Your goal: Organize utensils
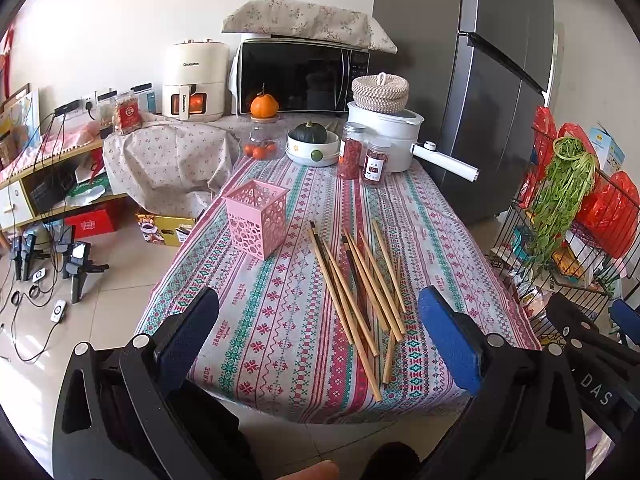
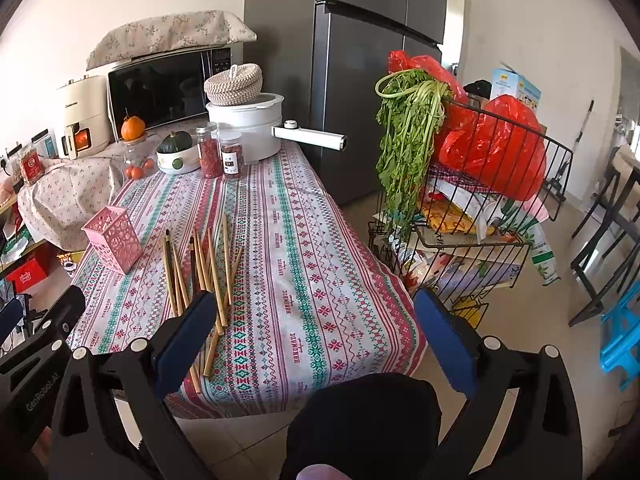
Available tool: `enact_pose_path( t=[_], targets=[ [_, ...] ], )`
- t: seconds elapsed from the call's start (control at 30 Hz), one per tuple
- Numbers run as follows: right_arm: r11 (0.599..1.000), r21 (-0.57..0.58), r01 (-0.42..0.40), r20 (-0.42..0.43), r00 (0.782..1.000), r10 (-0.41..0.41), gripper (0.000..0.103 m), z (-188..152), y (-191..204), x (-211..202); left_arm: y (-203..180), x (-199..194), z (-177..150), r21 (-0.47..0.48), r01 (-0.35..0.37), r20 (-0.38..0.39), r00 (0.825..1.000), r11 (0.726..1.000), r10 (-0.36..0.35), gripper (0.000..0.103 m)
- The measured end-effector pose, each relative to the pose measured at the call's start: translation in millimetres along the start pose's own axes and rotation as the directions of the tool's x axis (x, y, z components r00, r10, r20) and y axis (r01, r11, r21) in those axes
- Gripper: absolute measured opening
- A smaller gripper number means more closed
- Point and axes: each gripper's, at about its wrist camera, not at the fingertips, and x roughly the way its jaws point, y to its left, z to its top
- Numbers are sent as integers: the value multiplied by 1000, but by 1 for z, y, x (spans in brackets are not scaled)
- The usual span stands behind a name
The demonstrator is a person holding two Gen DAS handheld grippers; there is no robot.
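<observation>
Slender bamboo chopsticks (image 1: 360,292) lie scattered on the patterned-cloth worktop (image 1: 280,320), at 12 o'clock from the released, empty left tool (image 1: 320,320); perforated pink plastic holder (image 1: 257,224) at 11; right tool (image 2: 312,320) likewise released.

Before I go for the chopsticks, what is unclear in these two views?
- Chopsticks: exact count unclear, they overlap; right view, near ends hidden behind the right tongs' finger.
- Pink holder: inside not visible from either angle.
- Jar labels: too small to read.
- Left tongs: bases cut off by frame edge.
</observation>
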Motion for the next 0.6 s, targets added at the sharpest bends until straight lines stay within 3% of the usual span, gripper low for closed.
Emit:
enact_pose_path(
  t=[0.6],
  targets=[
    [1000, -1, 0, -12, 1000, 0, 96, -2, 2, 3, 3, 5, -7, 2, -5, -11, 1000, 1000, 5, 96]
  ],
)
